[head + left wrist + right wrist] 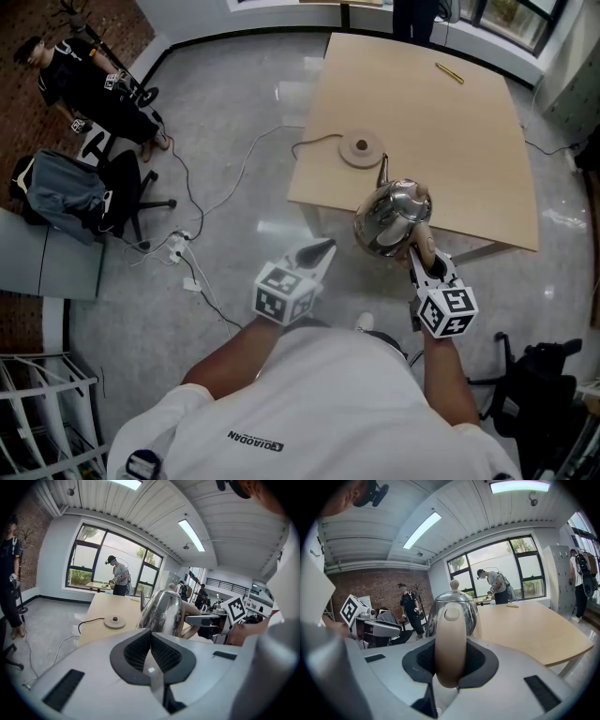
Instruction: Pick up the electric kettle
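White short-sleeved T-shirt point(319, 403) at 6 o'clock in head view, with small black print near the collar. Left gripper point(323, 251): pale grey shell, black ribbed pads, black-and-white marker cube point(284, 293). Right gripper point(419, 251) at 4 o'clock: same grey build, matching cube point(447, 312).

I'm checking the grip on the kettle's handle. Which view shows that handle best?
The right gripper view: the beige handle fills the centre, clamped by the right hand-held gripper. The head view shows it small, from above. The left gripper view shows only a strip behind the kettle's body.
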Tool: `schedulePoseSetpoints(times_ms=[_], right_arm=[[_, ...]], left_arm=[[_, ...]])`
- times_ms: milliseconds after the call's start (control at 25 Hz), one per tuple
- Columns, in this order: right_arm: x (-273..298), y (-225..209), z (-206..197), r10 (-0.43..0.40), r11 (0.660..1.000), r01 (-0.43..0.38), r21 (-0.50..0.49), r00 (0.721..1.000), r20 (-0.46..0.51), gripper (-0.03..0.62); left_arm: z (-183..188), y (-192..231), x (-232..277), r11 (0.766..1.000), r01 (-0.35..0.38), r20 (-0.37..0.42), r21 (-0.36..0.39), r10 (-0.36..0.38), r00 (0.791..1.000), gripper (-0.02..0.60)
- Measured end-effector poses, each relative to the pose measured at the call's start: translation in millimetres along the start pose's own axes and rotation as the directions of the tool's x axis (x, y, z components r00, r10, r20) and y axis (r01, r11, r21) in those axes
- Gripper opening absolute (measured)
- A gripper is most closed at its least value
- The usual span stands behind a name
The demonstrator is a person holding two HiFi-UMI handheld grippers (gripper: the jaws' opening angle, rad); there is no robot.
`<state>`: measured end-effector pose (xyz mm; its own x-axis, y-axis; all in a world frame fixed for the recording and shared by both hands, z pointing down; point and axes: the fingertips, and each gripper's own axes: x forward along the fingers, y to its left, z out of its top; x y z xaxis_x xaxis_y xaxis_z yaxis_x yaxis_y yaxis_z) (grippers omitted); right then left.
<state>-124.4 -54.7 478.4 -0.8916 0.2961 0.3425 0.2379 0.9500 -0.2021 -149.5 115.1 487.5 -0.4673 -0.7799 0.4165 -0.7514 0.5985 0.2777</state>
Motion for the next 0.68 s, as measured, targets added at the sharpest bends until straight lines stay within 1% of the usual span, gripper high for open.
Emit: schedulePoseSetpoints(times_ms=[280,680], right_arm=[[-0.3,-0.3,-0.5,-0.003,1.0,0.003,-0.003,1.0,0.001,0.092],[1.8,-4.4,2.1,-0.02,1.0,0.02,-0.013,1.0,-0.005,0.094]], left_arm=[[2.9,-3.7,0.9,1.0,0.016,-0.006,0.003,-0.016,1.0,-0.005],[2.0,2.8,1.5,0.999,0.027,-0.012,0.017,-0.027,1.0,-0.005]])
